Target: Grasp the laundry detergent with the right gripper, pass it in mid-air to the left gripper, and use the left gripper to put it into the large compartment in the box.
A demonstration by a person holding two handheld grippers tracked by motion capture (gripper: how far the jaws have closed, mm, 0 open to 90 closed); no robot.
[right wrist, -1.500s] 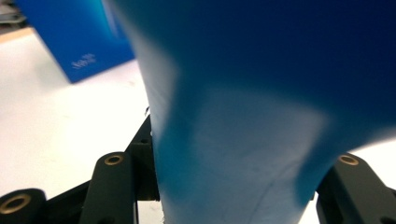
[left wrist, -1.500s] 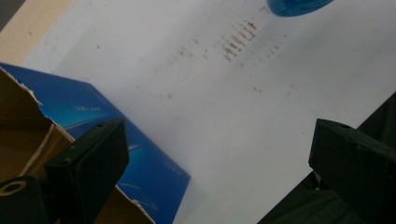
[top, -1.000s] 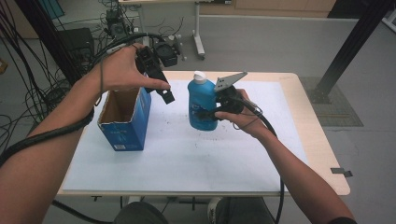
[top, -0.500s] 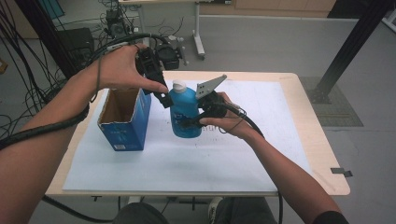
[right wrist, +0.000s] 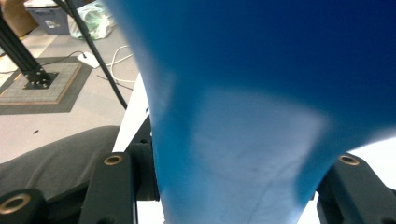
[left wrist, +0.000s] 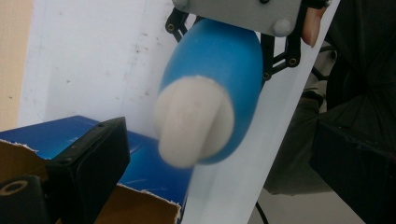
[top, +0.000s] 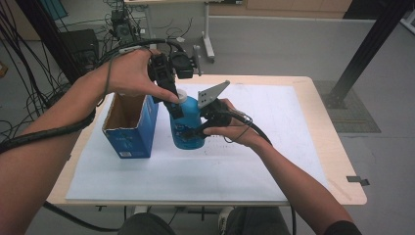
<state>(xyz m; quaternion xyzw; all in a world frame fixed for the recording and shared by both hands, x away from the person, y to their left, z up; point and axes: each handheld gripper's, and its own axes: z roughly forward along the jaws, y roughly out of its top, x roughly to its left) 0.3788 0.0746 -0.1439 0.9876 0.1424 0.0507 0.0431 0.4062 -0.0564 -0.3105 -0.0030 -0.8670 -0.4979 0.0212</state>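
Note:
A blue bottle (top: 188,122) with a white cap (top: 182,96) stands tilted just right of an open blue cardboard box (top: 128,125) on the white sheet. My right gripper (top: 195,131) is shut on the bottle's body, and its jaws press the blue bottle (right wrist: 243,116) from both sides. My left gripper (top: 170,93) hangs above, its jaws pointing down at the cap. In the left gripper view the bottle (left wrist: 224,60) points its cap (left wrist: 194,121) at the camera, and my left gripper (left wrist: 219,140) stands open, its jaws wide apart and clear of the cap. The box's torn rim (left wrist: 140,196) lies below.
The white sheet (top: 274,147) covers most of the wooden table (top: 337,166). Cables trail from both grippers across my forearms. Beyond the far edge are a desk's legs (top: 208,34) and tangled cables (top: 122,24) on the floor. A black post (top: 367,44) rises at the right.
My right gripper has carried the bottle leftward, from the middle of the sheet to right beside the box and under the left gripper. The left gripper has stayed in place.

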